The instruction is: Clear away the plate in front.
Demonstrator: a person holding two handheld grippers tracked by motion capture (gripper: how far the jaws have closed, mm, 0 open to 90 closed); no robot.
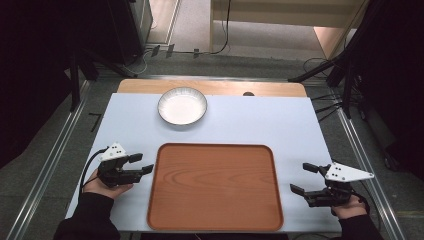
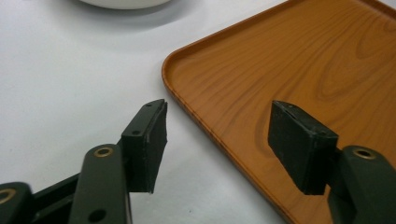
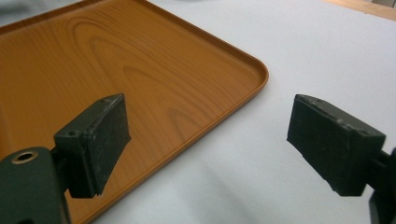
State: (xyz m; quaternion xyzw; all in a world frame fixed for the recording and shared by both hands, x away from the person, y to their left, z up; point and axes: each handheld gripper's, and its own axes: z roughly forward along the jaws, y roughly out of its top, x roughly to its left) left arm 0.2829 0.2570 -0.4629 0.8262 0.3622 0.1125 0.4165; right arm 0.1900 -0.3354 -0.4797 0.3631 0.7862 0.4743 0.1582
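The left tool (image 1: 138,164) stands with its jaws spread and nothing between them, held low just beside the left edge of the wooden tray (image 1: 215,186); in the left gripper view one jaw hangs over the white tabletop (image 1: 260,120) and the other over the tray's rim near its far left corner. The right tool (image 1: 303,179) is spread in the same way and also empty, near the tray's right edge, with one jaw over the wood and one over the tabletop. The tray lies flat in the middle of the tabletop, close to the person, and it carries nothing. Beyond it, apart from its far edge, stands a white bowl (image 1: 182,105) — it looks empty. I think the step is to take the tray from both sides; to do this well, each tool should come down level over the rim and close at matching places, so the tray lifts without tilting.
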